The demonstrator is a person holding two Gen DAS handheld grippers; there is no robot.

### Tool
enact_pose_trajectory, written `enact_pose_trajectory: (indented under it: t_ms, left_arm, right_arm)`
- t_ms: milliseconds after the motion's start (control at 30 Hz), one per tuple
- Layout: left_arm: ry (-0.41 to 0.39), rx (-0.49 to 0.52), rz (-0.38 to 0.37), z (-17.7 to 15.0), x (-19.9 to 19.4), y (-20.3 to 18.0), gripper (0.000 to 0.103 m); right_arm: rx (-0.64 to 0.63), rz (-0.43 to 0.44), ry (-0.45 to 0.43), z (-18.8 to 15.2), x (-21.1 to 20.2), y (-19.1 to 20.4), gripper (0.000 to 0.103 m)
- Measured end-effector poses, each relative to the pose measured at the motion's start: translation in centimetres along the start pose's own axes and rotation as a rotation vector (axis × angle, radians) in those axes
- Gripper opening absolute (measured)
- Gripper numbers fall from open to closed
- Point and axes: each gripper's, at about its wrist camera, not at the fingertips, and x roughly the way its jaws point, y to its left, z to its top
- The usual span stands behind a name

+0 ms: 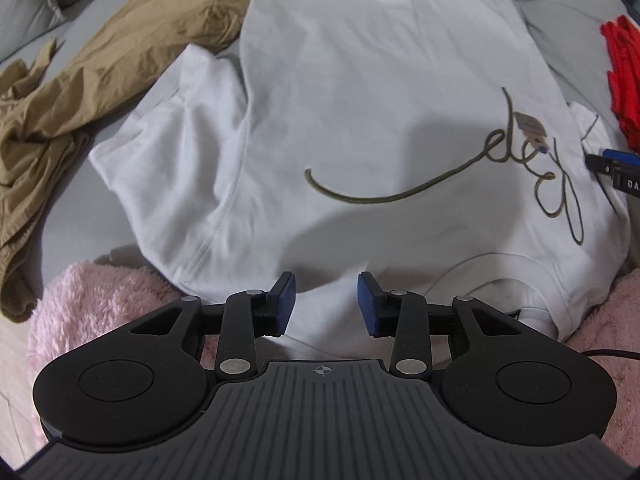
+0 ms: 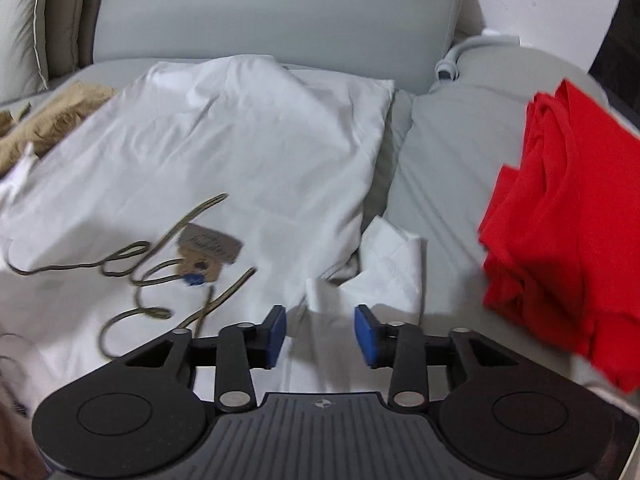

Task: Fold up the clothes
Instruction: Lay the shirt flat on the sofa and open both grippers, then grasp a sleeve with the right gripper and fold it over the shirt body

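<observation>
Left claw: the left claw (image 1: 326, 305) is seen with its blue pads (image 1: 285, 305) held apart and nothing gripped between them; it is poised just above the near shoulder area of the white T-shirt (image 1: 360, 100).
Right claw: the right claw (image 2: 320, 336) is likewise spread, with no cloth held; white fabric of the shirt's right sleeve (image 2: 394, 256) is seen directly beyond and below its gap.
White T-shirt: the white T-shirt (image 2: 240, 140) is laid flat on the grey sofa (image 2: 272, 12), collar (image 1: 496, 276) nearest the claws, hem farthest away.
Left view only: a pink fleece blanket (image 1: 100, 300) is shown under the collar end, a tan garment (image 1: 100, 80) is crumpled to the left, and the left sleeve (image 1: 172, 128) is spread out; the tip of the right claw (image 1: 612, 168) is caught at the right edge.
Right view only: the sofa backrest and a folded red garment (image 2: 560, 240) on the right are shown; a paper tag (image 2: 210, 246) is seen lying on the olive script lettering (image 2: 160, 272).
Pose: both claws are pointed forward over the shirt, tilted downward.
</observation>
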Motion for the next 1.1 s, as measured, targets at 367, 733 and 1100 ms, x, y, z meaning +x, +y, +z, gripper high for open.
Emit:
enact_pose_trajectory:
  t_ms: [367,733,1100]
  left_arm:
    - [0.001,-0.014,-0.024,-1.2,-0.6,0.8,0.04]
    - [-0.024,-0.069,-0.06,-3.2,-1.9,2.9,0.04]
    - [-0.033,-0.107,-0.086,-4.3,-2.5,4.3,0.04]
  right_arm:
    - [0.164,-0.102,-0.028,0.3,-2.3,-3.6,0.001]
    - [0.749,-0.085,-0.015,-3.0,-6.1,-12.0,0.001]
    - [0.365,-0.007,-0.194,-1.8,-9.2,-2.8,0.001]
